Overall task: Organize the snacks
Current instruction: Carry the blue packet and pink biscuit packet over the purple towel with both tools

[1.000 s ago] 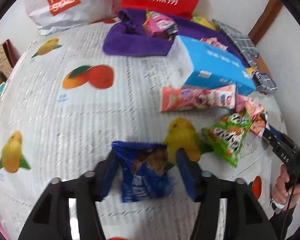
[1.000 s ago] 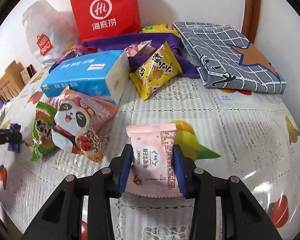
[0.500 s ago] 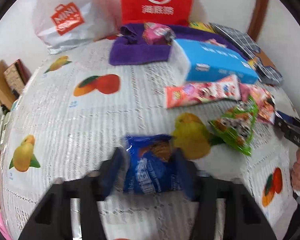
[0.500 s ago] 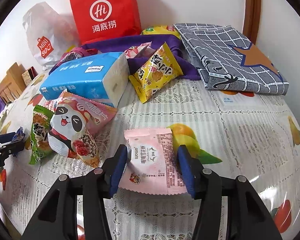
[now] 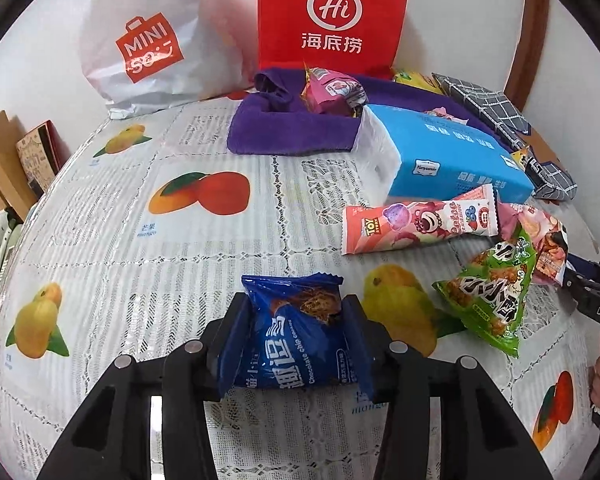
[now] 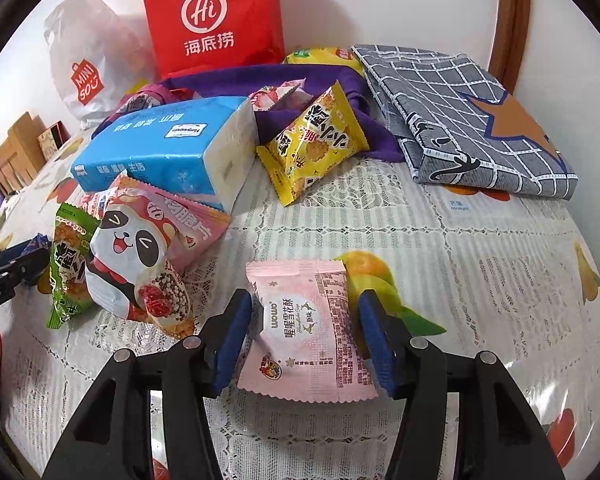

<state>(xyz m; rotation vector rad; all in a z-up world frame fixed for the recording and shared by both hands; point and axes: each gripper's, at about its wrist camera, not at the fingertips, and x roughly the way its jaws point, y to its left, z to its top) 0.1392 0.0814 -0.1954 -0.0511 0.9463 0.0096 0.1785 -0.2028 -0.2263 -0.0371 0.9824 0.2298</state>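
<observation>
At lower centre of the left wrist view, the left hand-held gripper clamps a blue chocolate-chip cookie packet between its pads, its jaws having just eased slightly wider. At lower centre of the right wrist view, the right hand-held gripper straddles a pink snack packet lying on the lace-covered bench, its jaws having just been opening and pads now just clear. More snacks crowd a blue tissue pack at centre left.
</observation>
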